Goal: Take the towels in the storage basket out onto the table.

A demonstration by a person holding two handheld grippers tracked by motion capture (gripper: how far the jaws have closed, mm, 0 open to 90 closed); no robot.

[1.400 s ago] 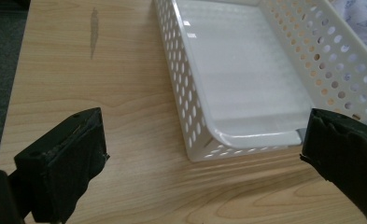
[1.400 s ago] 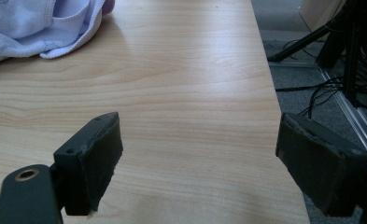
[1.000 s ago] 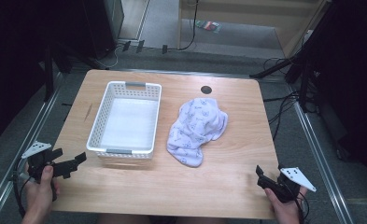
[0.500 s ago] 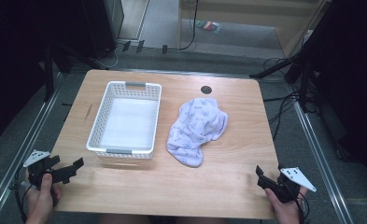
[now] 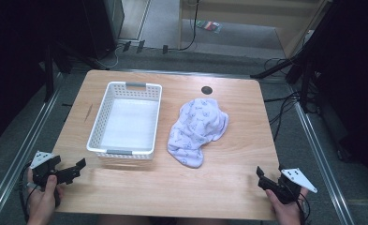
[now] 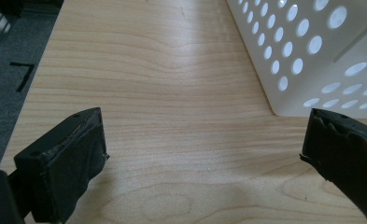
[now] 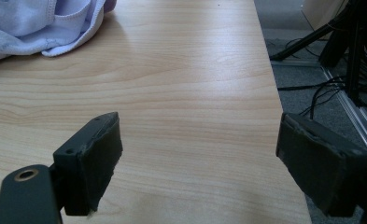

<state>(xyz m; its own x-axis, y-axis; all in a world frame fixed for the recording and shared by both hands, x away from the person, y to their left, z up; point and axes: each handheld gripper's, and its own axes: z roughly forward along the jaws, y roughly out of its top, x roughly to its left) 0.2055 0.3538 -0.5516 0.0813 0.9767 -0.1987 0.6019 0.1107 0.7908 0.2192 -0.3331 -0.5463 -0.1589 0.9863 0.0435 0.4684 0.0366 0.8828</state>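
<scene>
A white perforated basket (image 5: 99,117) stands empty on the left half of the wooden table (image 5: 238,154). To its right lies a crumpled pale lilac cloth (image 5: 195,129) with a small print. My left gripper (image 5: 77,169) hovers at the near left corner, open, just short of the basket's near corner (image 6: 312,51); nothing lies between its jaws (image 6: 204,126). At the near right corner my right gripper (image 5: 261,178) is open too, over bare wood (image 7: 200,128). The cloth's edge (image 7: 41,23) sits well ahead of it, to the left.
A small dark round hole (image 5: 207,90) marks the table's far side. Metal rails (image 5: 322,159) run along both sides of the table. Cables (image 5: 284,101) and stand legs lie on the floor to the right and beyond.
My left gripper has drawn back a little toward the near edge of the table. The right gripper, the basket and the cloth have stayed where they were.
</scene>
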